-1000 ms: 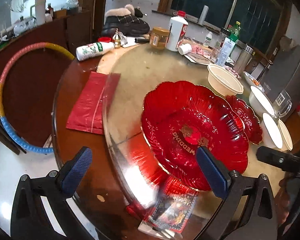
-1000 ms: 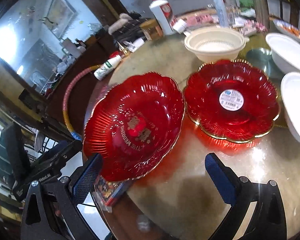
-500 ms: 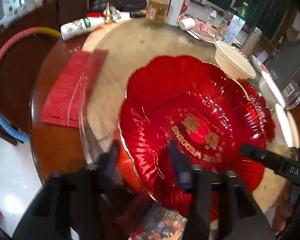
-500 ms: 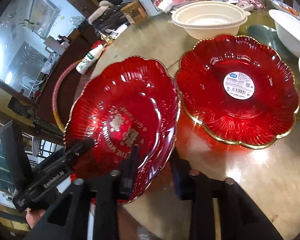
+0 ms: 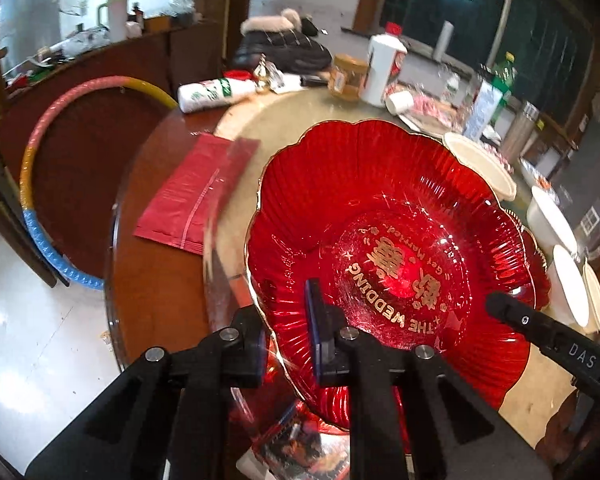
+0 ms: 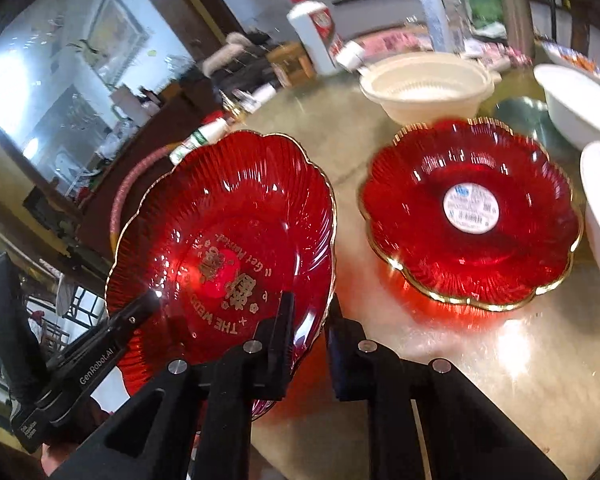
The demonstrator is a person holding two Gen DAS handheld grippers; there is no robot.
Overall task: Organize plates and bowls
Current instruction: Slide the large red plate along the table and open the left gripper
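Observation:
A large red flower-shaped plate with gold "THE WEDDING" lettering point(image 5: 380, 232) is lifted and tilted above the round table. My left gripper point(image 5: 288, 320) is shut on its near left rim. My right gripper point(image 6: 308, 320) is shut on the same plate point(image 6: 228, 240) at its near right rim. A second red plate with a white sticker point(image 6: 472, 216) lies flat on the glass turntable to the right. A cream bowl point(image 6: 424, 88) stands behind it. White bowls point(image 6: 580, 104) sit at the right edge.
A red plastic bag point(image 5: 196, 196) lies on the wooden table rim at left. Bottles, a jar and packets point(image 5: 380, 68) crowd the far side. A coloured hoop point(image 5: 40, 160) leans beyond the table. A printed box point(image 5: 296, 444) lies under the plate's near edge.
Both grippers have closed on opposite near rims of the large red plate and lifted it, tilting it up off the turntable.

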